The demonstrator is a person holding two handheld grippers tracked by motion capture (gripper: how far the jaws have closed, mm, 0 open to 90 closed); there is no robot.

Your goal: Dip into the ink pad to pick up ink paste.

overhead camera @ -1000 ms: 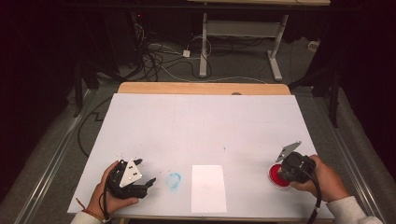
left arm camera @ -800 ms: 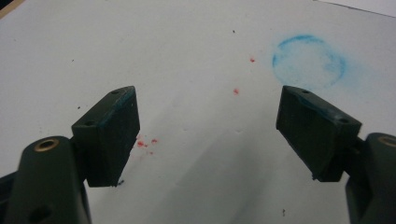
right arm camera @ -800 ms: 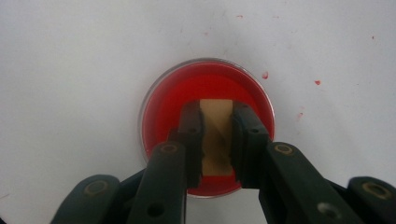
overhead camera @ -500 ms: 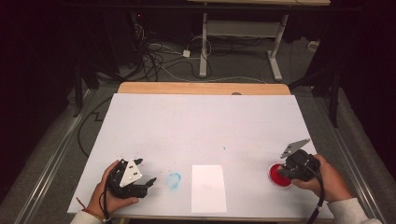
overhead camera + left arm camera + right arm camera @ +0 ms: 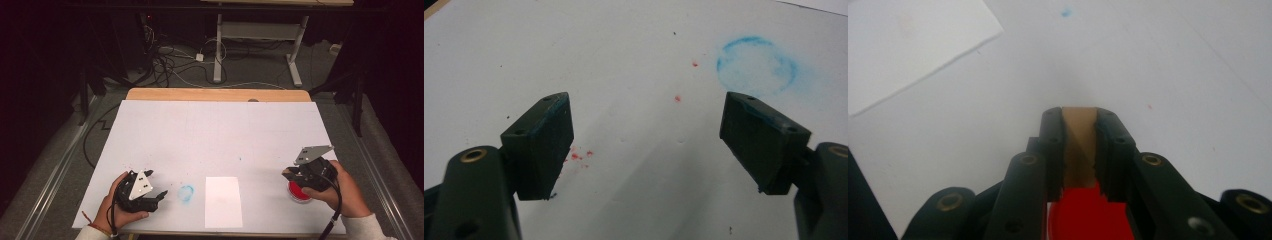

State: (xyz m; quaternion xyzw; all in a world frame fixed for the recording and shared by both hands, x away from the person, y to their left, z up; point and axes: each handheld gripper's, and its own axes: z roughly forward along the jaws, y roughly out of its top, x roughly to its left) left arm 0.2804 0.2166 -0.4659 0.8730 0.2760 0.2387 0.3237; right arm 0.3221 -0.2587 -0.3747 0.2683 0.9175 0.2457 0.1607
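My left gripper [image 5: 159, 196] rests open on the white table cover [image 5: 220, 135] at the front left, with nothing between its jaws [image 5: 649, 135]. A blue ring smudge [image 5: 186, 193] [image 5: 755, 65] lies just ahead of it to the right. My right gripper [image 5: 287, 172] [image 5: 1079, 130] is at the front right, shut on a small tan-brown piece [image 5: 1079, 145]. It hovers over a round red pad [image 5: 299, 192] [image 5: 1088, 212], part of which the hand hides. Between the grippers a white sheet of paper [image 5: 223, 201] [image 5: 908, 45] lies flat.
Small red specks [image 5: 576, 156] dot the cover near the left jaw. A wooden table edge [image 5: 215, 94] runs along the back. Cables and a desk frame [image 5: 218, 45] stand on the floor beyond. The cover's middle and back are bare.
My right gripper has shifted and tilted slightly over the red pad. The left gripper, the paper and the smudge have stayed where they were.
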